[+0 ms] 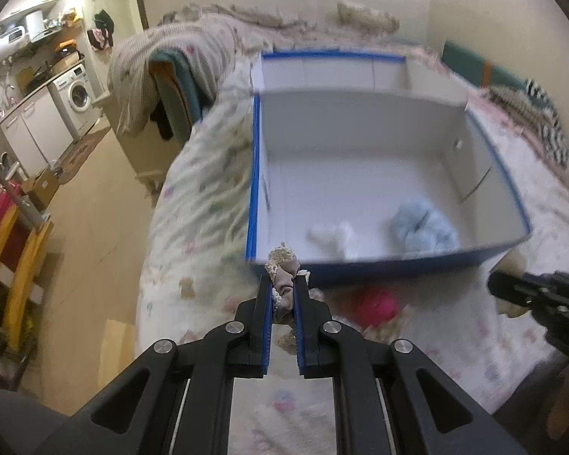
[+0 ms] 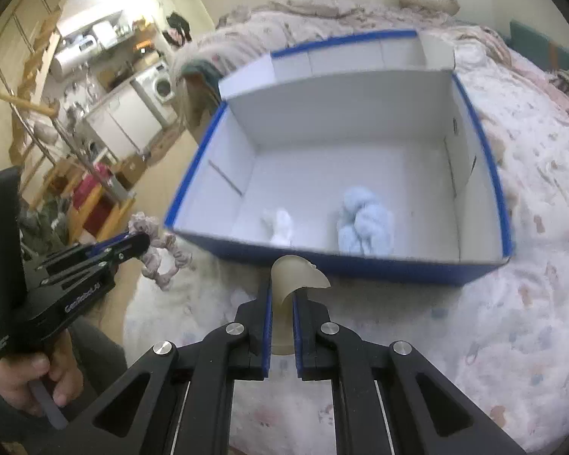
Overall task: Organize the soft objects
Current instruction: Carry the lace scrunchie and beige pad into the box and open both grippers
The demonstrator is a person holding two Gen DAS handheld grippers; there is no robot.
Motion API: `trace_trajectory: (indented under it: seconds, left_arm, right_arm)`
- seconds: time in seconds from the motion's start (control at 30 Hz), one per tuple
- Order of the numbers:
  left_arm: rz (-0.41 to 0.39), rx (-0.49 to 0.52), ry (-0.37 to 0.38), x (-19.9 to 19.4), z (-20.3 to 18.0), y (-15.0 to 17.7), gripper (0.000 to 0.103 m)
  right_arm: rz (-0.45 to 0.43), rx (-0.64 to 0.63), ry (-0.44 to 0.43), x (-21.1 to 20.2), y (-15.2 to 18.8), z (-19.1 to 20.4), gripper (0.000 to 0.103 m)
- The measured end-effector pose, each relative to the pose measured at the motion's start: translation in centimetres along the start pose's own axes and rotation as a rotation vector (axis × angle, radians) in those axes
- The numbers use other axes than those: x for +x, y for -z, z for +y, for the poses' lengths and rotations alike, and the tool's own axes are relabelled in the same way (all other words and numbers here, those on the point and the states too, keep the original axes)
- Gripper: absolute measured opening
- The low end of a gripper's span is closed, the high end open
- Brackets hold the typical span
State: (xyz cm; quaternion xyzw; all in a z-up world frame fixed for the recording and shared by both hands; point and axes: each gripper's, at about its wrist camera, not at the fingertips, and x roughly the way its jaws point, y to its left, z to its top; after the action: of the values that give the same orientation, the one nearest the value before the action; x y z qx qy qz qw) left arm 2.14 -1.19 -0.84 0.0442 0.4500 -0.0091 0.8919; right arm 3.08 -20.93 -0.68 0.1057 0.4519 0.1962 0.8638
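A blue box with a white inside (image 1: 360,174) (image 2: 345,174) lies open on the bed. In it lie a light blue fluffy bundle (image 1: 423,229) (image 2: 364,223) and a small white soft piece (image 1: 334,239) (image 2: 280,225). My left gripper (image 1: 283,278) is shut on a beige-pink scrunchie (image 1: 282,288), which also shows in the right wrist view (image 2: 159,250), held near the box's front left corner. My right gripper (image 2: 282,292) is shut on a cream soft curved piece (image 2: 292,276) just before the box's front wall; it also shows in the left wrist view (image 1: 512,292).
A pink soft object (image 1: 375,305) lies on the floral bedspread (image 1: 193,204) in front of the box. A draped blanket (image 1: 163,64) hangs at the bed's far left. The bed edge drops to the floor on the left, with a washing machine (image 1: 77,94) and yellow rack (image 1: 15,265) beyond.
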Motion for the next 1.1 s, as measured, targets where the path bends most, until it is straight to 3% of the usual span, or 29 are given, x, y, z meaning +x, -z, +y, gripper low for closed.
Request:
trace_trajectory:
  seconds: [0.4, 0.7, 0.93, 1.1]
  left_arm:
    - [-0.179, 0.034, 0.041, -3.5, -1.6, -6.0, 0.009]
    - [-0.21, 0.056, 0.074, -1.4, -3.3, -11.9, 0.009]
    - [-0.184, 0.074, 0.092, 3.0, -4.6, -11.4, 0.009]
    - [-0.088, 0.088, 0.101, 6.7, -5.4, -10.2, 0.009]
  right_arm:
    - [-0.105, 0.021, -0.018, -1.5, -5.0, -0.5, 0.01]
    - [-0.112, 0.02, 0.019, 0.9, -9.2, -2.3, 0.01]
    - [-0.051, 0.083, 0.024, 4.2, -7.9, -4.4, 0.01]
    - [-0.007, 0.112, 0.023, 6.2, -7.6, -5.3, 0.01]
